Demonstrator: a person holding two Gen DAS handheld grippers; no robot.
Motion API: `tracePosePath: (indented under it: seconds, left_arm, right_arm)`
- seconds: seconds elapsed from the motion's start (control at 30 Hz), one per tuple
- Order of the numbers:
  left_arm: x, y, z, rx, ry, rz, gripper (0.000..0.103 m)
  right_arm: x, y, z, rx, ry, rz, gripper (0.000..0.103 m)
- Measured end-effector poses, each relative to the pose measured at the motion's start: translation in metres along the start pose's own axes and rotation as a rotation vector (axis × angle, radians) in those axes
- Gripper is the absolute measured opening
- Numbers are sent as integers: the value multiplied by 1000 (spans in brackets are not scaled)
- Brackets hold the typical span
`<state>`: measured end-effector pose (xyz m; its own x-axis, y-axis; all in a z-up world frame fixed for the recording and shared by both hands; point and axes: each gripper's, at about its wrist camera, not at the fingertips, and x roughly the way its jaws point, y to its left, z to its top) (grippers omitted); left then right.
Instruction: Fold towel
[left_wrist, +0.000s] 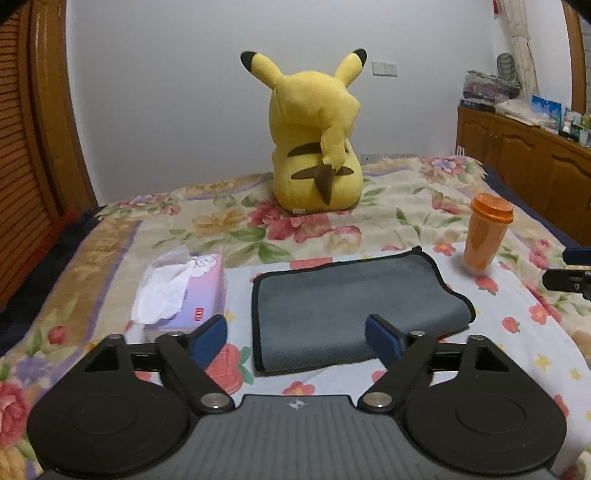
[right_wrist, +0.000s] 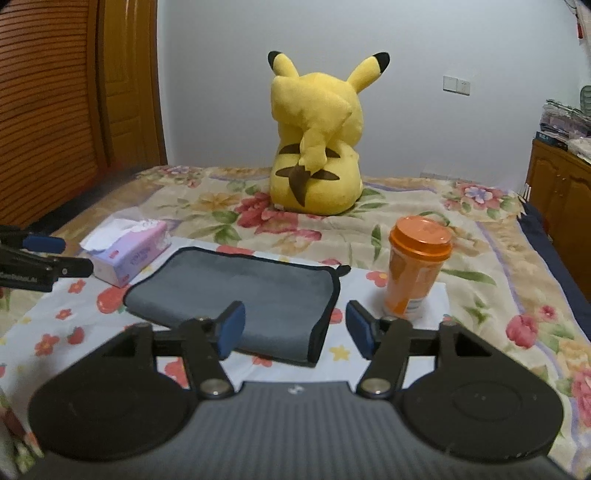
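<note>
A grey towel (left_wrist: 332, 306) with black edging lies folded flat on the flowered bedspread, in front of both grippers; it also shows in the right wrist view (right_wrist: 243, 291). My left gripper (left_wrist: 295, 339) is open and empty, hovering just short of the towel's near left edge. My right gripper (right_wrist: 293, 328) is open and empty, over the towel's near right corner. The right gripper's fingers (left_wrist: 569, 277) show at the right edge of the left wrist view. The left gripper's fingers (right_wrist: 40, 258) show at the left edge of the right wrist view.
A pink tissue box (left_wrist: 188, 291) sits left of the towel, also in the right wrist view (right_wrist: 129, 251). An orange lidded cup (left_wrist: 485, 232) stands right of it, close to my right gripper (right_wrist: 415, 269). A yellow plush toy (left_wrist: 314, 147) sits at the back. Wooden cabinets (left_wrist: 524, 155) stand at the right.
</note>
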<state>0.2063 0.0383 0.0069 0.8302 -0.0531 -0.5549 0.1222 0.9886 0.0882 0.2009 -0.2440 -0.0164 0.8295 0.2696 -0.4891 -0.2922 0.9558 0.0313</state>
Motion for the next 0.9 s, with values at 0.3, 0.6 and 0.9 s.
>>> tracePosePath:
  seconds: [0.3,0.6,0.9]
  left_arm:
    - [-39,-9,0,-3,-40,4,103]
    - [-69,-20,-4,10,-42,13,103]
    - [-97,-33,-16,9,-60,-12,103]
  right_arm:
    - [-35,9,-4,5,-35,-13,103]
    - [-62,12,-7,12,-52,-29,103]
    - [-87,16,-15,31,-71,-40,103]
